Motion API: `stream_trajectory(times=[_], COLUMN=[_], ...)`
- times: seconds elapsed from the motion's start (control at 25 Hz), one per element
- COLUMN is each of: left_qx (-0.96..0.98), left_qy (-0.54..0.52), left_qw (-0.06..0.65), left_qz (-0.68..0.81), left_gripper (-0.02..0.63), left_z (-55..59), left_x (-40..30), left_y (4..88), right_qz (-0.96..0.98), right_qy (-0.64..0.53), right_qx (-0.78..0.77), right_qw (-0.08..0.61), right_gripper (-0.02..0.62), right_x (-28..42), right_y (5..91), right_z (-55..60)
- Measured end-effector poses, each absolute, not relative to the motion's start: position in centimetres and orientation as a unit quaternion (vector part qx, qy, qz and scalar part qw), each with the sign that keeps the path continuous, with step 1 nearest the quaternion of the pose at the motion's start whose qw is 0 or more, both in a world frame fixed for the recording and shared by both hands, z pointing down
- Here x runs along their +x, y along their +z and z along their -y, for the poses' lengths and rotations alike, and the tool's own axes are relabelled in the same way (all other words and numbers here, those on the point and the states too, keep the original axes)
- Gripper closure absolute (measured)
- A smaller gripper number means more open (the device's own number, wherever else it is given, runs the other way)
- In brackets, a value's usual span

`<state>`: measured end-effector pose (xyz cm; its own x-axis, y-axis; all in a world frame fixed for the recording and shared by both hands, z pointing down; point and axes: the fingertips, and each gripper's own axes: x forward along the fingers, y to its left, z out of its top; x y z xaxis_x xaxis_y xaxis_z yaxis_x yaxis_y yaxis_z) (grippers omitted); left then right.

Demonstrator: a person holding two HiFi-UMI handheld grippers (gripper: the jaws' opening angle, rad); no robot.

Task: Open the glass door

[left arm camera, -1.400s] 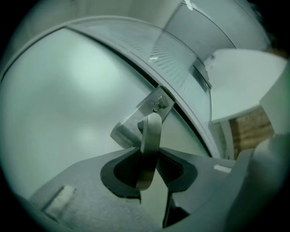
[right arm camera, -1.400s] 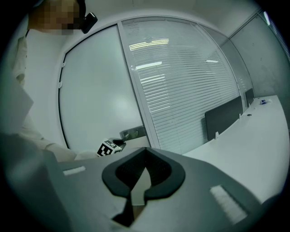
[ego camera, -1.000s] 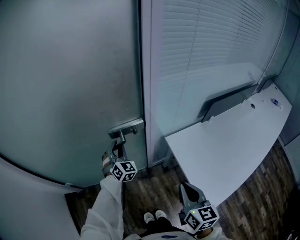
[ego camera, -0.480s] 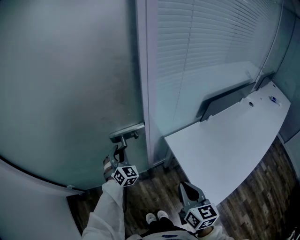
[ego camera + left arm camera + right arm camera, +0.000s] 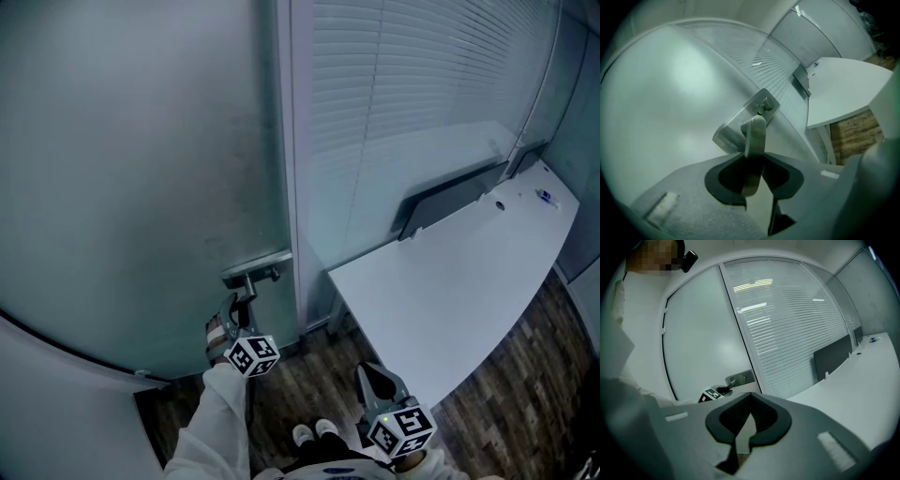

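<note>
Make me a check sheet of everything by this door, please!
Surface: white desk, bare except one small item at its far end, too small to tell.
Job's things: frosted glass door; metal lever handle on it.
Clutter: nothing seen.
Grippers: left hand-held gripper shut on the lever handle; right hand-held gripper shut, empty, low beside the desk.
Cables: nothing seen.
Surroundings: slatted blinds, dark desk screen, wood floor.
</note>
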<state>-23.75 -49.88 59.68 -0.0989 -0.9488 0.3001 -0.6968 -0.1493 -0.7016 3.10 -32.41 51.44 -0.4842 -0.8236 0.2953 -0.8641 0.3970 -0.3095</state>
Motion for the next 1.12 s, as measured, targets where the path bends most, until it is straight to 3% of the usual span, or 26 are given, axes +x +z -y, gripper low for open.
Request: stream_trajectory(times=[1.12], left_qx=[-0.574], left_qy=[-0.575], left_qw=[0.253], left_qz=[-0.526], left_gripper=[0.5], left_z=[47.0], left_x=[-23.5], left_y=[55.6], right_qz=[0.835], right_qy=[0.225], right_qx=[0.502], right_qw=[0.021], right_gripper=[0.592], right_x=[3.2], right_y=[48.9], right_z=[30.1])
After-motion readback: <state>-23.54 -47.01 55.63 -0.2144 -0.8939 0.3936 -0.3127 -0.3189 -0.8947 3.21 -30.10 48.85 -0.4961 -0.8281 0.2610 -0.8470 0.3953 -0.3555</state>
